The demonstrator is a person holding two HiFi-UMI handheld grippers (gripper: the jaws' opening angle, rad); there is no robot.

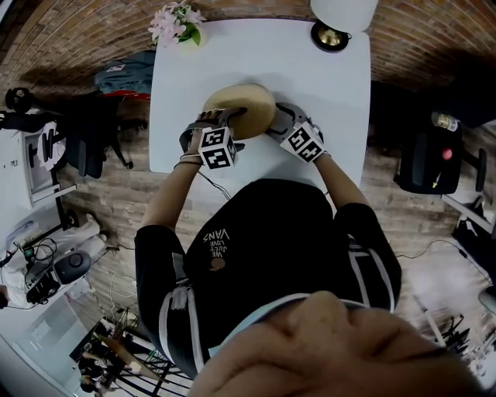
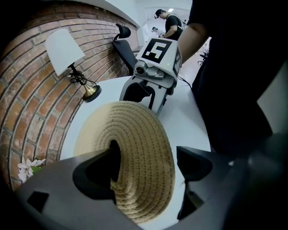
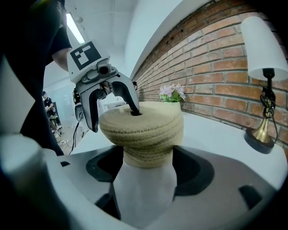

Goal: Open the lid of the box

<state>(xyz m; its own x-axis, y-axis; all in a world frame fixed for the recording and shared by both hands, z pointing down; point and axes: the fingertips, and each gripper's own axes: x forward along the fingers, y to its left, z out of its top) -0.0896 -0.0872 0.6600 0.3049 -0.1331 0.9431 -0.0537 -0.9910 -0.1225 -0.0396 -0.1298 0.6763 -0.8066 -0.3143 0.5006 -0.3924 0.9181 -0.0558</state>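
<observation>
You had the woven box standing on the white table, toward the table's near edge and straight ahead of you at 12 o'clock. The lamp stood off at 1 o'clock of the box, by the brick wall, and the flowers at 11 o'clock. Your right gripper came at the box from its 4 o'clock side. In the right gripper view its two fingers were clamped on the narrower lower body, one on each flank, with the lid bulging out wider just above them. Your left gripper reached in from the box's 8 o'clock side. One finger was hooked down into the dark hole at the lid's centre, and the other stood outside, right against the lid's rim, so the jaws pinched the band of coiled rope between hole and edge. The lid sat on the body, shifted a little toward your left gripper's side.
</observation>
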